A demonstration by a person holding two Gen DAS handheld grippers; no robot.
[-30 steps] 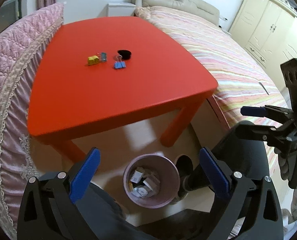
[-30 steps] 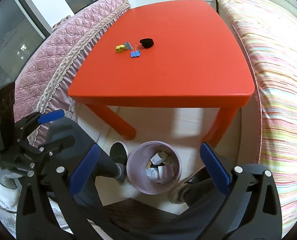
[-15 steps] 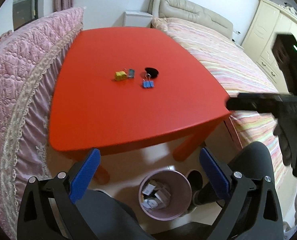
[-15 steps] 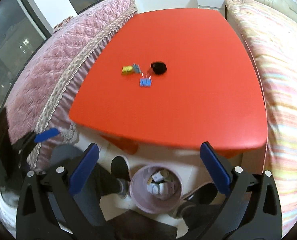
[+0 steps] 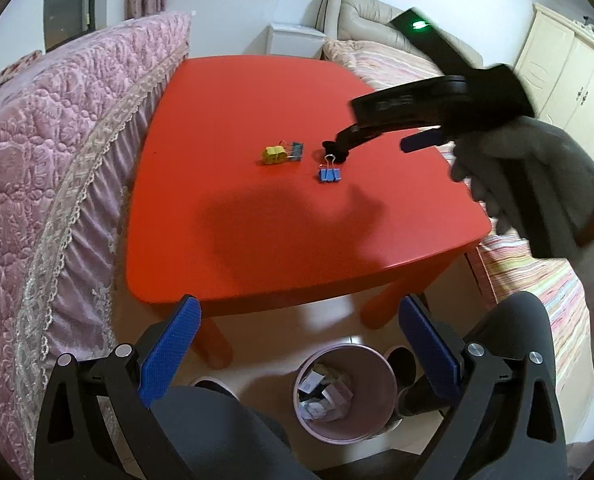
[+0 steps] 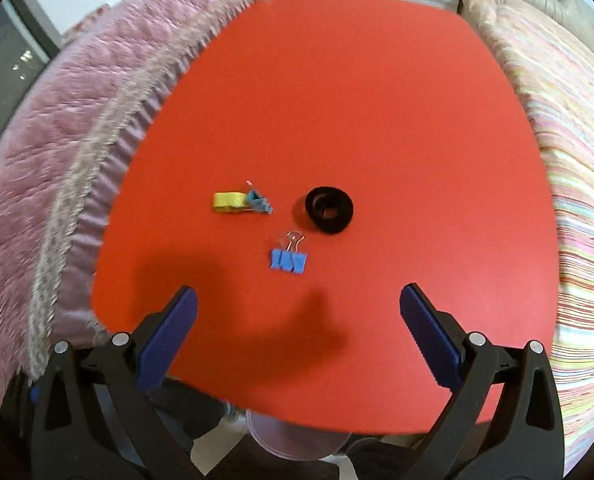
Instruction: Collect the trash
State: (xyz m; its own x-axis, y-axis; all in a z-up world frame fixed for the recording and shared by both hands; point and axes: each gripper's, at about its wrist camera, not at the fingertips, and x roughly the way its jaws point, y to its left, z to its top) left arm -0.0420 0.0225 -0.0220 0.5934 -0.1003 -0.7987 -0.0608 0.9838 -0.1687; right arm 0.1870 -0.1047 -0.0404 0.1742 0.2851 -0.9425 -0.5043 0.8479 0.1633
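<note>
On the red table (image 5: 257,216) lie a yellow clip with a teal clip (image 5: 281,153), a blue binder clip (image 5: 329,174) and a black ring (image 6: 329,209). The same clips show in the right wrist view: yellow and teal (image 6: 241,202), blue (image 6: 289,261). A pink bin (image 5: 347,392) holding crumpled paper stands on the floor under the table's near edge. My left gripper (image 5: 299,344) is open and empty, low in front of the table. My right gripper (image 6: 297,332) is open and empty above the table's near part; in the left wrist view its fingers (image 5: 421,140) hover over the ring.
A pink quilted sofa (image 5: 45,168) borders the table's left side. A striped bed (image 6: 569,152) borders its right. A white nightstand (image 5: 295,40) and cream wardrobe (image 5: 569,68) stand behind. The person's knees (image 5: 509,336) are beside the bin.
Both grippers rose from over the bin. The right gripper moved forward over the table toward the clips and ring. Both stayed open.
</note>
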